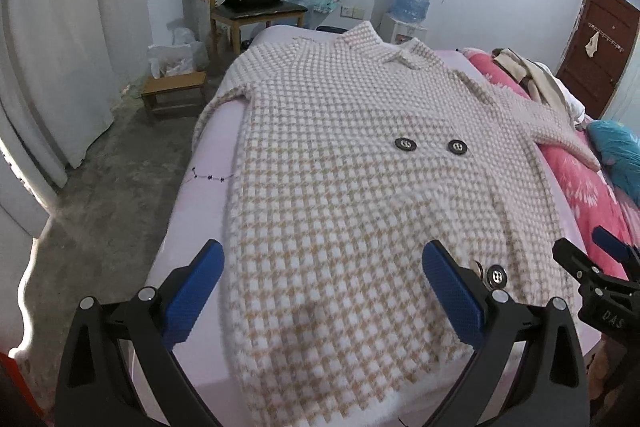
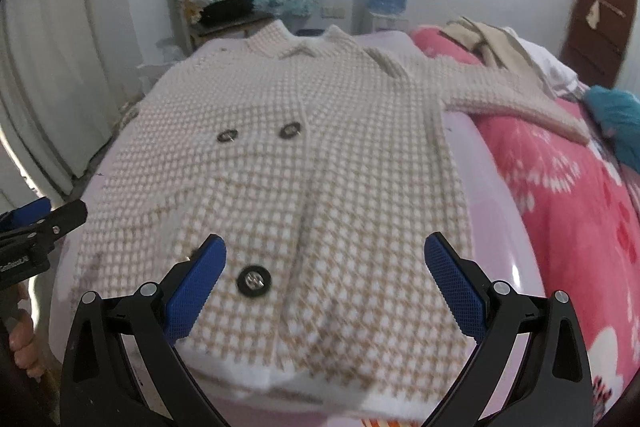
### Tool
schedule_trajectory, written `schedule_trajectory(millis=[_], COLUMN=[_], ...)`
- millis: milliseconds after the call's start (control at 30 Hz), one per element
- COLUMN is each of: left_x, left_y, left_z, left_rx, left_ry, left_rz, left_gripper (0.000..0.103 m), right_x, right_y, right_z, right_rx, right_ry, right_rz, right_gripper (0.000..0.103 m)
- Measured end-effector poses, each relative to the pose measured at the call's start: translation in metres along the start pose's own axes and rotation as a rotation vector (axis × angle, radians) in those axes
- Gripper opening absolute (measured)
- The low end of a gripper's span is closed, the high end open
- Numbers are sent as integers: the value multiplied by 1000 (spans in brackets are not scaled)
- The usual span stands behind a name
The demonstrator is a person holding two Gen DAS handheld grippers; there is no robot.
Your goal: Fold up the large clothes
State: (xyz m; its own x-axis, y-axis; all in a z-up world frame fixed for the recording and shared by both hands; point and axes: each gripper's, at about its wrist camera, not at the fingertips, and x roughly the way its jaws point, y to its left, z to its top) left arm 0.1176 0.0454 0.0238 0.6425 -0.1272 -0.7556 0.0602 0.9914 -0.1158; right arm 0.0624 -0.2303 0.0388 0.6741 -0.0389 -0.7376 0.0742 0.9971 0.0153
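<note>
Barely begun: coat (image 1: 352,163) spread flat, buttoned and unfolded on the bed (image 1: 192,195), left gripper (image 1: 320,291) and right gripper (image 2: 324,287) both agape, empty above its hem, every fold left.

Your left black plastic gripper (image 1: 322,287) carries two textured blue rubber finger pads (image 1: 192,297), each backed by matte black triangular arms with silver round pivot screws (image 1: 146,293). Your right black plastic gripper (image 2: 325,285) matches it; white lettering marks its side.
</note>
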Motion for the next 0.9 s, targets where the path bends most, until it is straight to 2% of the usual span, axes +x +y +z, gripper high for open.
schedule_trajectory(millis=[100,200,267,433,567,667,767,833,900], left_x=[2,-1,0,1,9,19,33,49,78], left_y=[8,23,34,57,85,119,155,177,206], left_z=[8,16,24,39,52,65,76,81,82], left_rx=[-8,-58,-85,-122,-183,-298,-422,-507,-646], left_ry=[-20,-50,-58,-90,-117,-123,-107,-81,-24], left_rz=[-33,-105,-124,-93,-33,-52,-82,-126,-209], left_gripper=[98,98,97,98,98,97,97,97,97], right_x=[5,10,13,27,46,63,73,79,89], right_y=[6,16,25,47,62,74,86,93,97], right_z=[10,23,31,55,69,74,74,71,70], right_rx=[-18,-43,-65,-98,-110,-118,-135,-143,-153], right_ry=[-16,-32,-44,-52,-40,-12,20,45,70], right_rz=[51,100,118,210,264,301,335,349,355], right_gripper=[95,95,95,95,95,95,85,80,79])
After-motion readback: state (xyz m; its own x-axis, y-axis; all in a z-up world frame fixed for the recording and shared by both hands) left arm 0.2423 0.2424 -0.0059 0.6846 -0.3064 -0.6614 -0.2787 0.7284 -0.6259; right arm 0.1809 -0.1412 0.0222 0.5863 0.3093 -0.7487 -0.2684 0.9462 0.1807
